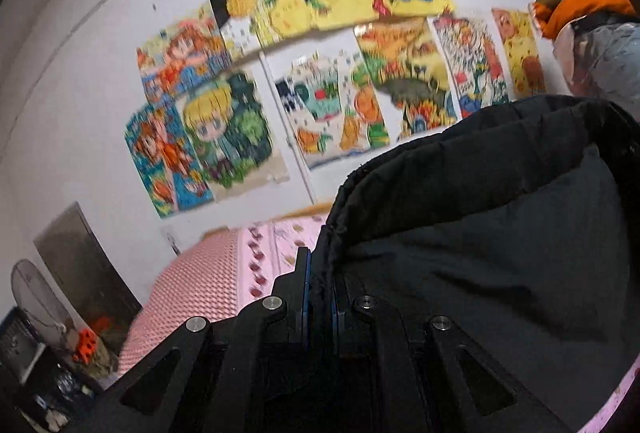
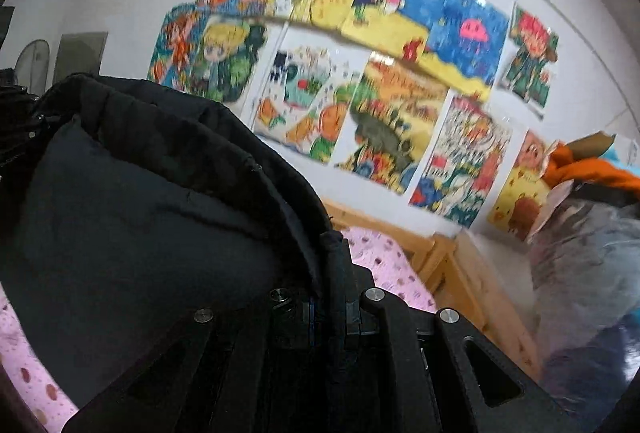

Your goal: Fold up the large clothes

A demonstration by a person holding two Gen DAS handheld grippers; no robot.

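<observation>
A large black padded jacket (image 1: 480, 233) hangs lifted above a pink dotted bed sheet (image 1: 280, 245). In the left wrist view my left gripper (image 1: 320, 273) is shut on the jacket's hem, and the cloth billows to the right. In the right wrist view my right gripper (image 2: 334, 273) is shut on another stretch of the jacket (image 2: 140, 213) hem, with the fabric spreading to the left. The pinched edge hides the pads of both grippers. Both pictures are blurred.
Colourful drawings (image 2: 380, 73) cover the white wall behind the bed. A wooden bed frame (image 2: 460, 273) runs along the wall. Bagged bundles with an orange cloth (image 2: 592, 169) pile up at the right. A fan (image 1: 36, 297) and clutter stand at the left.
</observation>
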